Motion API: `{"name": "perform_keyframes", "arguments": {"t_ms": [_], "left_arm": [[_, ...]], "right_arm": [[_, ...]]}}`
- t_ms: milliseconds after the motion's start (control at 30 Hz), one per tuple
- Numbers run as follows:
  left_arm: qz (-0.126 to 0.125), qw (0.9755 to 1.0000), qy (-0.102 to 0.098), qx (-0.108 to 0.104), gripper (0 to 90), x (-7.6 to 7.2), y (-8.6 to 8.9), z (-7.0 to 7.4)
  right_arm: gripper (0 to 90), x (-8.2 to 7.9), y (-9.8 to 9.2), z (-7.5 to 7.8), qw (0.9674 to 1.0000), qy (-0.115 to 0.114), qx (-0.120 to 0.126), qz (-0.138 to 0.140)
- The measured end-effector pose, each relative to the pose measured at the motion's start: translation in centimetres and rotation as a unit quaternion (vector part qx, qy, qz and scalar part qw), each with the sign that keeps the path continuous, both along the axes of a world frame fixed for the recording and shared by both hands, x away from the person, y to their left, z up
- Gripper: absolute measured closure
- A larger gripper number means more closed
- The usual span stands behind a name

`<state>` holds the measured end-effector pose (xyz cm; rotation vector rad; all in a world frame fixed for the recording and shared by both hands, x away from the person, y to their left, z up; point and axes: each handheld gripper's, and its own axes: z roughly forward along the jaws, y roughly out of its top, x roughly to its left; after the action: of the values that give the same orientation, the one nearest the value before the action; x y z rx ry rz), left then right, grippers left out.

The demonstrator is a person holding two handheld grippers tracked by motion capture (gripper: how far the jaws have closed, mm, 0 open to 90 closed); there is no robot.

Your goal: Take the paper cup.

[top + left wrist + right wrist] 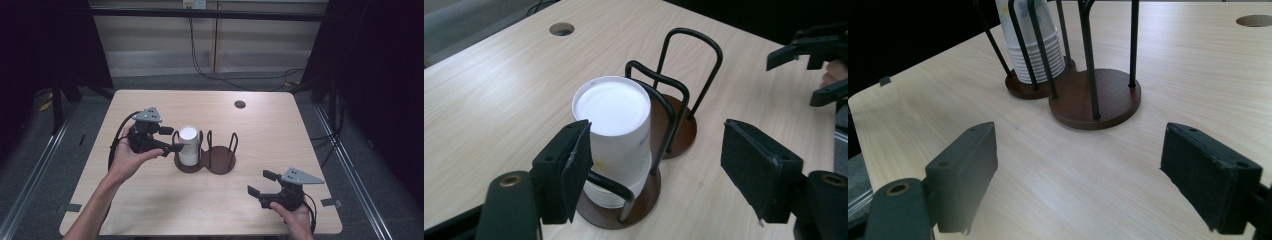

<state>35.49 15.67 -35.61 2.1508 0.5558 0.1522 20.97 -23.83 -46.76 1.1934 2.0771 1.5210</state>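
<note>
Left tool (170,140) hovering at the cup stack (188,146), centre frame

Its jaws stand apart, gripping nothing; cups sit in the wire holder (220,159). Right tool (261,183), lower right, gapes empty. No lettering legible on the cups.

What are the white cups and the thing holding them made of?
The cups look like paper: matt white, thin stacked rims, and a faint printed pattern on the side. The holder seems to have a dark brown wooden base, smooth with a slight sheen, though it might be plastic. Its black hoops look like bent metal wire with a painted or coated finish.
</note>
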Motion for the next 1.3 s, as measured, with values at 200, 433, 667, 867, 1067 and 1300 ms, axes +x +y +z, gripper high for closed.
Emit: {"name": "perform_keyframes", "arguments": {"t_ms": [200, 433, 667, 867, 1067, 1300], "left_arm": [[0.0, 0.9999, 0.002, 0.016, 27.5, 1.1, -0.3, 0.4], [-0.011, 0.9991, 0.017, 0.037, 26.4, 2.6, -1.0, 0.8], [-0.021, 0.9981, 0.012, 0.057, 24.7, 3.6, -2.1, 0.6], [-0.039, 0.9953, 0.024, 0.085, 26.8, 4.5, -3.2, -0.2], [-0.043, 0.9931, 0.028, 0.105, 23.2, 5.0, -4.3, -0.6], [-0.045, 0.9896, 0.042, 0.13, 23.0, 5.6, -5.2, -1.0]], "right_arm": [[14.4, -0.1, 0.2, 0.0, 0.9999, -0.002, -0.011, 0.008], [14.3, 0.0, 0.2, -0.1, 0.9999, 0.004, -0.011, 0.01], [14.3, 0.1, 0.2, -0.1, 0.9999, 0.007, -0.009, 0.009], [14.3, 0.0, 0.2, -0.1, 0.9999, 0.01, -0.008, 0.011], [14.2, 0.1, 0.1, -0.1, 0.9998, 0.011, -0.008, 0.011], [14.2, 0.1, 0.1, -0.1, 0.9998, 0.011, -0.009, 0.011]]}}
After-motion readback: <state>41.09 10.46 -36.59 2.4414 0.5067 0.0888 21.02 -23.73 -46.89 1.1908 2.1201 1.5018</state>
